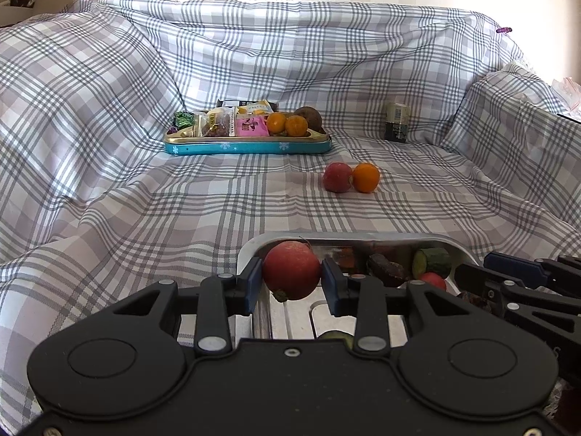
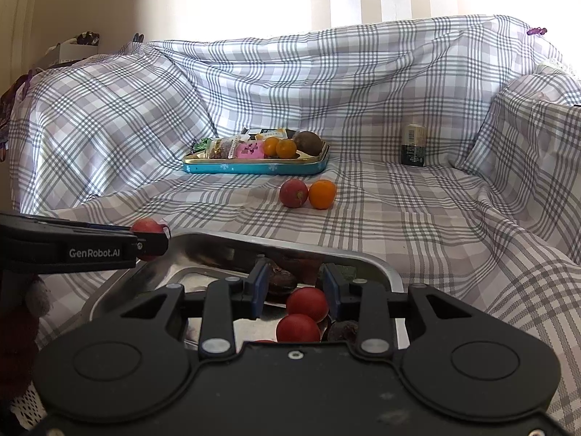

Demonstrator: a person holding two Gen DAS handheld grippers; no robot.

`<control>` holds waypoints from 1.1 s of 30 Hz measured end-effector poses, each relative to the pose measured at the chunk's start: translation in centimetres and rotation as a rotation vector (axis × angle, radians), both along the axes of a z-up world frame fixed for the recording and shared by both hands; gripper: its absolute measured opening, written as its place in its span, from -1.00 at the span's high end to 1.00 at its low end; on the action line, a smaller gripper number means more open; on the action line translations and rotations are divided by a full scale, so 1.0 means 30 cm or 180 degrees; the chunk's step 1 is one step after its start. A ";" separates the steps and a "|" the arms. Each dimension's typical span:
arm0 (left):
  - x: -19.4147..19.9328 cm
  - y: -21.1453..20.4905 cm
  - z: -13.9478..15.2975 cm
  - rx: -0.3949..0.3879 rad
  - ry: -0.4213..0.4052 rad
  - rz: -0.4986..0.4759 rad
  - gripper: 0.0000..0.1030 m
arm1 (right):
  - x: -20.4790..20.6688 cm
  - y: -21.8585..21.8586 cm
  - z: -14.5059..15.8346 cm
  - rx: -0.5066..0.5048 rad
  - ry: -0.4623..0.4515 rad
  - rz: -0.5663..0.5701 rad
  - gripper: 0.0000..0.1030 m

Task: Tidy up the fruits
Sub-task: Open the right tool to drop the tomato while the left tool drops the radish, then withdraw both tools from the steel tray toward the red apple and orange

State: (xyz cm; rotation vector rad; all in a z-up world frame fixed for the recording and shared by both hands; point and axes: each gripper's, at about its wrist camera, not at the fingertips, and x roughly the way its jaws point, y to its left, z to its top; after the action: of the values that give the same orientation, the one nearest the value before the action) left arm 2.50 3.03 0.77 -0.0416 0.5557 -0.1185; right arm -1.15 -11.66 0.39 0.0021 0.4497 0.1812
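My left gripper (image 1: 291,280) is shut on a round red fruit (image 1: 291,270), held over the left end of a metal tray (image 1: 348,236); in the right wrist view the left gripper (image 2: 150,243) and the red fruit (image 2: 145,226) show at the tray's left rim. My right gripper (image 2: 296,290) hangs over the metal tray (image 2: 290,247), jaws drawn close, with nothing seen pressed between the pads. Under it lie two red tomatoes (image 2: 307,303) and dark fruits (image 2: 281,279). A loose red fruit (image 1: 337,178) and an orange one (image 1: 366,178) touch on the cloth further back.
A blue tin (image 1: 247,145) at the back holds wrapped snacks, two orange fruits (image 1: 287,124) and a brown one. A small jar (image 1: 397,121) stands to its right. A cucumber piece (image 1: 432,261) lies in the metal tray. Plaid cloth rises over cushions on both sides.
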 end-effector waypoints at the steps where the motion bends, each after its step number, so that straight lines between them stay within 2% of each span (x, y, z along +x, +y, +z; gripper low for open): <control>1: 0.000 0.000 0.000 0.0000 0.0004 -0.0006 0.13 | 0.000 0.000 0.000 0.0003 0.0003 -0.0001 0.31; 9: -0.002 -0.002 0.003 -0.0003 -0.0004 -0.0028 0.07 | 0.001 -0.001 -0.002 0.0004 0.0012 -0.0003 0.31; 33: 0.011 -0.006 -0.006 0.0063 0.0082 0.0078 0.07 | 0.002 0.002 -0.007 -0.0016 0.0025 0.0002 0.31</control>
State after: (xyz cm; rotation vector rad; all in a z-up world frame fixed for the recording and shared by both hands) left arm 2.84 2.86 0.58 -0.0306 0.5818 -0.0888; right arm -1.10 -11.61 0.18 -0.0022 0.4581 0.1809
